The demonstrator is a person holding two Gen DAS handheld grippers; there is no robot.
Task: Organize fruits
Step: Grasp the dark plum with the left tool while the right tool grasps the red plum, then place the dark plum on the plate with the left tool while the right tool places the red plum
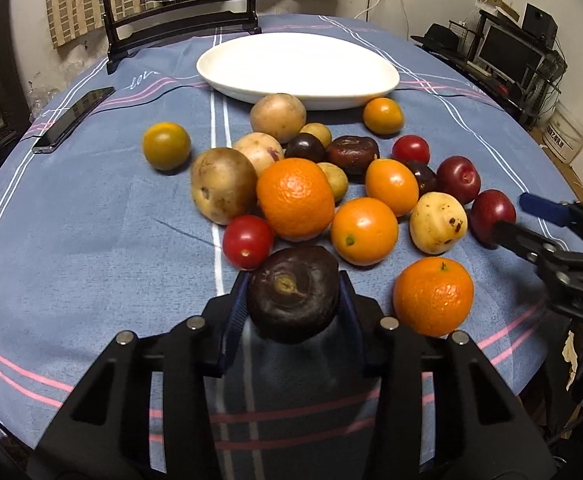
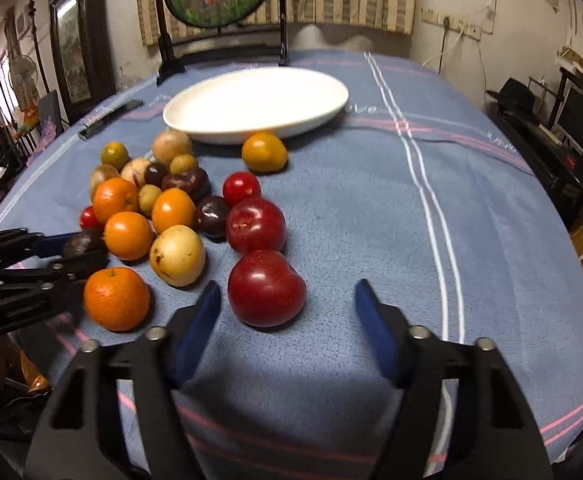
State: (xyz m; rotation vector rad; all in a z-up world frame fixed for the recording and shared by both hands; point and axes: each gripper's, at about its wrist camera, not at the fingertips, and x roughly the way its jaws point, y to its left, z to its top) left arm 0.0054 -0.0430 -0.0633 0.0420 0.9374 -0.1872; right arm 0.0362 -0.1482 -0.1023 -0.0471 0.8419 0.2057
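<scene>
At the near edge of the table (image 1: 51,264), the left gripper (image 1: 294,300) has its jaws clamped on a dark purple-brown fruit (image 1: 293,292), one blue pad pressed against each side, the fruit's stem scar facing the camera. The right gripper (image 2: 287,300) sits near the same edge with its jaws wide apart around nothing, a red plum (image 2: 266,288) lying on the cloth just ahead, closer to the left pad than the right. Beside that plum, toward the left gripper, lies an orange mandarin (image 2: 116,299) and a pale potato (image 2: 177,255); a second red plum (image 2: 255,225) sits just behind the first. Farther in, the main heap (oranges, potatoes, small tomatoes and dark plums, mostly touching one another) spreads across the middle of the blue striped cloth. A greenish mandarin (image 1: 166,145) lies apart on the heap's left side. Beyond the heap stands a white oval plate (image 1: 227,76), one orange mandarin (image 2: 264,152) touching its near rim. A dark phone (image 1: 73,119) lies toward the table's left edge.
</scene>
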